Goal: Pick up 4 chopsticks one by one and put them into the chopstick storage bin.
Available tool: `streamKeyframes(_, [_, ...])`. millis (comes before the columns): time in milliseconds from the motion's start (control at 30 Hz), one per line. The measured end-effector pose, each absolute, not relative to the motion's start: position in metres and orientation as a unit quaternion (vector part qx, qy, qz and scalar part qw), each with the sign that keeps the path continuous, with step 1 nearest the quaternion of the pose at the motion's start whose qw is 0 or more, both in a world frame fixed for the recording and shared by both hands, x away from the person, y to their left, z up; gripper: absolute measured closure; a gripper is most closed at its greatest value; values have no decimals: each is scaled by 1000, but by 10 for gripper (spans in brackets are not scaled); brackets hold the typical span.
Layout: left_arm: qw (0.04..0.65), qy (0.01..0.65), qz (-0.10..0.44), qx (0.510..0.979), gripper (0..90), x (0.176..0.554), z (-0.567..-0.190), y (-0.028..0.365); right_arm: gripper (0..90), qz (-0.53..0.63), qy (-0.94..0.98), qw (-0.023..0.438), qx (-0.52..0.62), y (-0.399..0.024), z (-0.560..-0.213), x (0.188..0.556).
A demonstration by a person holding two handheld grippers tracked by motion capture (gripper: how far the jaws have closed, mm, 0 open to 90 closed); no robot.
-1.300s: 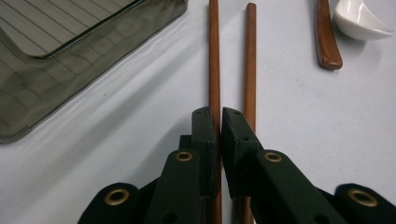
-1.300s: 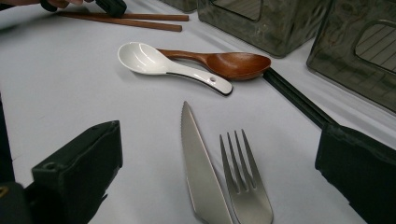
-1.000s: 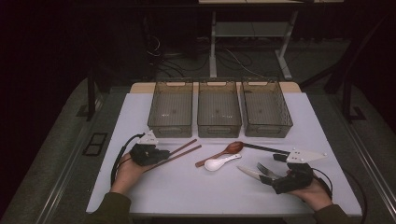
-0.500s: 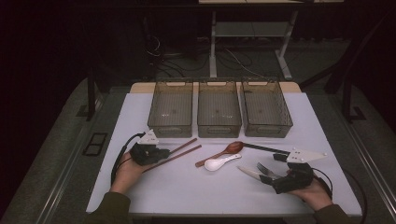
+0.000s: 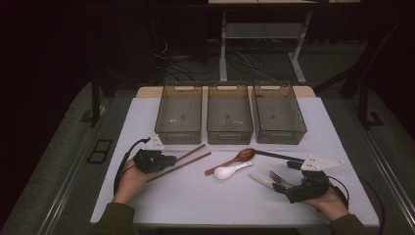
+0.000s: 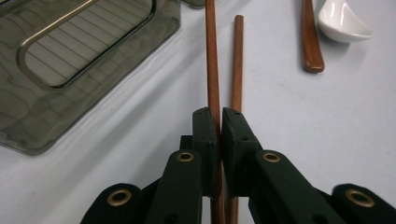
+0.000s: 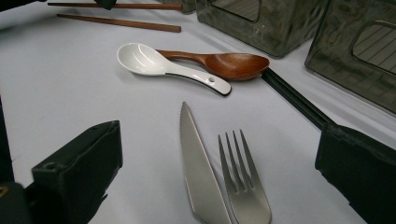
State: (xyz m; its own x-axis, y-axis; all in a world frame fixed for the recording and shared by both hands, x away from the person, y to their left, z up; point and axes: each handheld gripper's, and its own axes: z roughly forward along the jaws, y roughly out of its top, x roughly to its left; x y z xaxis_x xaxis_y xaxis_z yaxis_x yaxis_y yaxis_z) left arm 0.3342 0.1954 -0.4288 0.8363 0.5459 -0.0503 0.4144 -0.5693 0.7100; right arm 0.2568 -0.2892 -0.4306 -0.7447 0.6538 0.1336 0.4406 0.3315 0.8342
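My left gripper lies low on the white table at the left, shut on one brown wooden chopstick. A second chopstick lies on the table right beside it, passing under one jaw. At the right my right gripper stands open near the table's front edge. A steel knife and a steel fork lie flat between its jaws, untouched.
Three smoky see-through bins stand in a row at the back, nothing in them. A brown wooden spoon, a white ceramic spoon and a black stick lie mid-table.
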Motion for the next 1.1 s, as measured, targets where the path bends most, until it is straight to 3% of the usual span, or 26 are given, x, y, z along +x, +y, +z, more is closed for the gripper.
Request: streamKeyframes(1100, [406, 277, 69, 868, 837, 322, -406, 180, 6, 466, 810, 114, 338, -288, -431, 257])
